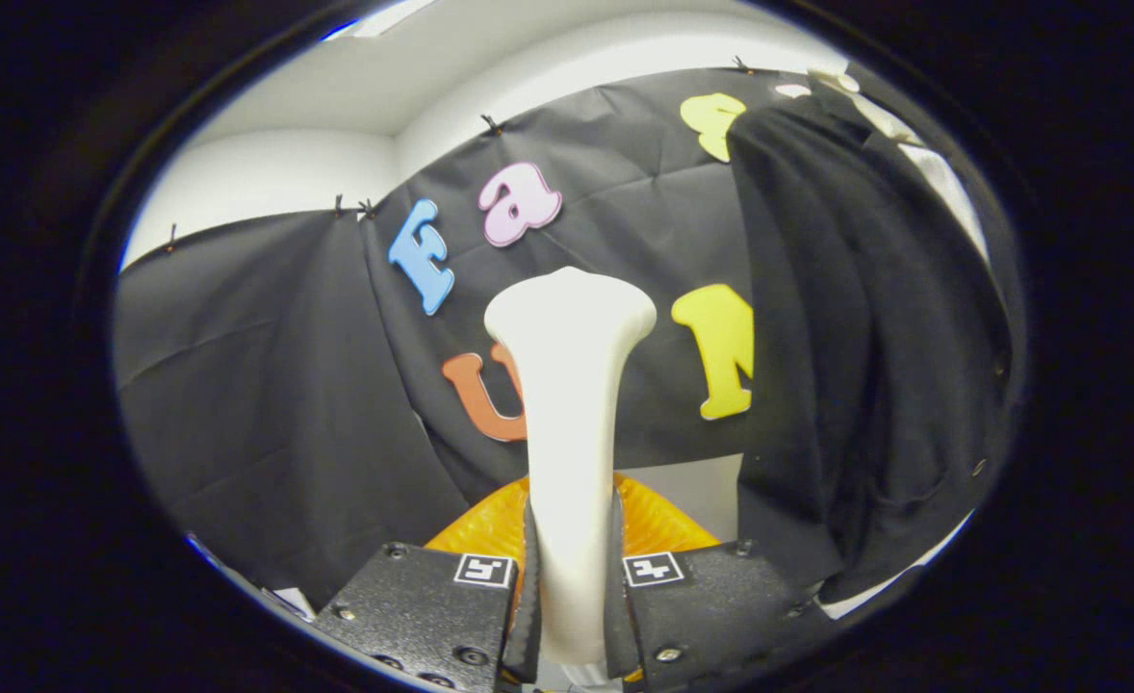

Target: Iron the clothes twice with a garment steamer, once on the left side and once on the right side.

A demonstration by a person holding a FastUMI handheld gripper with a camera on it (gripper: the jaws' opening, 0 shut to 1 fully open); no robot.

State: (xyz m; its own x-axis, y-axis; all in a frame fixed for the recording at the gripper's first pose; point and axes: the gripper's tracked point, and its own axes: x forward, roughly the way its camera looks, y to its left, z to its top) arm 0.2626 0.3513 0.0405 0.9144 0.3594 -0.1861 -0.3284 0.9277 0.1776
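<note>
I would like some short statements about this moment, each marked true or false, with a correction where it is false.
1. The gripper is shut on the white plastic garment steamer. True.
2. The steamer's wide head points down toward the fingers. False: the head is at the top, beyond the fingers.
3. The black hanging garment is to the right of the steamer. True.
4. The steamer head is pressed against the garment. False: it is apart from it, with the black cloth booth wall behind.
5. An orange translucent part sits behind the fingers at the steamer's handle. True.
</note>
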